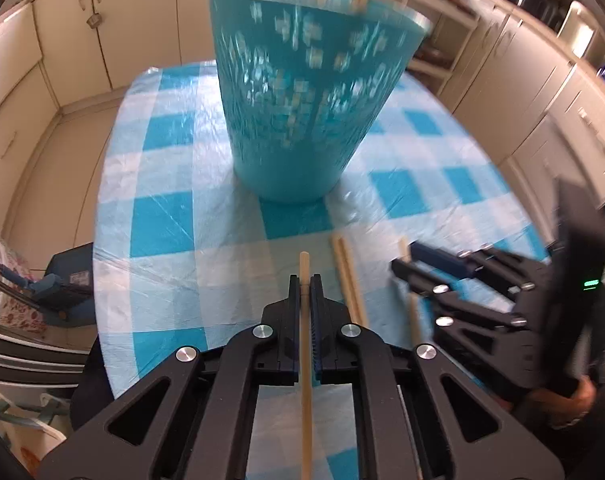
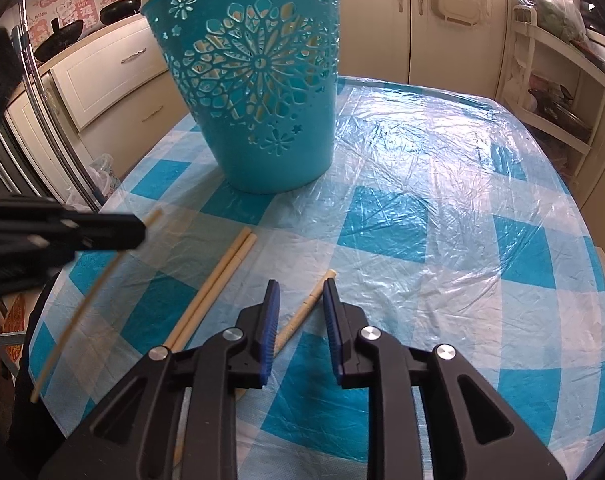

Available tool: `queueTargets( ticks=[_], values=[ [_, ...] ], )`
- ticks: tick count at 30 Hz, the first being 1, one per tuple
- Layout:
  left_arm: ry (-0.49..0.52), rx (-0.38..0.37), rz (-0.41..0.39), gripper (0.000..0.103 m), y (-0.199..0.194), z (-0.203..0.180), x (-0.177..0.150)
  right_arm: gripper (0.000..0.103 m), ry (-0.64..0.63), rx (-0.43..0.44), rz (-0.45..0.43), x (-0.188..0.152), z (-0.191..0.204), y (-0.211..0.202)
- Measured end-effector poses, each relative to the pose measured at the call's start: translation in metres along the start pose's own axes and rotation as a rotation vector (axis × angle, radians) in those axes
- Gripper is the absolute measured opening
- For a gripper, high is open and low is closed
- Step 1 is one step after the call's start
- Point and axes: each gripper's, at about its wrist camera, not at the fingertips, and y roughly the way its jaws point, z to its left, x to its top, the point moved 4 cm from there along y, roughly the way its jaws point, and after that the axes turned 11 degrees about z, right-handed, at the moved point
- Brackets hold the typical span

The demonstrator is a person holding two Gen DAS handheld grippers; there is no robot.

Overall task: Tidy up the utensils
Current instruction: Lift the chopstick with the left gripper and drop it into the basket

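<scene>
A: Where are the chopsticks?

B: The left gripper [image 1: 305,280] is clenched on one chopstick [image 1: 305,360], lifted off the checked tablecloth [image 2: 422,160]. A pair of chopsticks [image 2: 218,280] lies side by side, touching, in front of the teal basket [image 2: 254,80].

A: And the right gripper [image 2: 300,292]?

B: Its jaws stand apart over another single chopstick [image 2: 306,308] lying on the cloth, not gripping it.

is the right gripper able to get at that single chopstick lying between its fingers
Probably yes: the right gripper is open, the single chopstick lies on the tablecloth between its fingers, and nothing covers it.
</scene>
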Motion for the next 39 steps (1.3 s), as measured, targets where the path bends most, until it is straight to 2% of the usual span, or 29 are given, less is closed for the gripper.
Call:
queueTargets(
  ticks=[5, 12, 18, 27, 34, 39],
  values=[
    [-0.009, -0.091, -0.113, 0.005, -0.054, -0.005, 0.008, 0.023, 0.007, 0.011, -0.001, 0.000, -0.001, 0.000],
    [-0.028, -0.142, -0.322, 0.005, -0.131, -0.012, 0.045, 0.023, 0.012, 0.018, -0.003, 0.000, -0.003, 0.000],
    [-0.065, -0.080, -0.489, 0.005, -0.165, -0.014, 0.086, 0.023, 0.014, 0.022, -0.003, -0.001, -0.004, 0.000],
    [-0.146, 0.087, -0.682, 0.005, -0.176, -0.007, 0.156, 0.028, 0.014, 0.042, -0.003, 0.000, -0.003, 0.000],
    [-0.214, 0.163, -0.727, 0.005, -0.154, 0.012, 0.197, 0.028, 0.020, 0.050, -0.004, 0.000, -0.003, 0.000],
    [-0.232, 0.187, -0.726, 0.005, -0.132, 0.021, 0.201, 0.029, 0.023, 0.056, -0.004, 0.000, -0.003, 0.000]
  ],
)
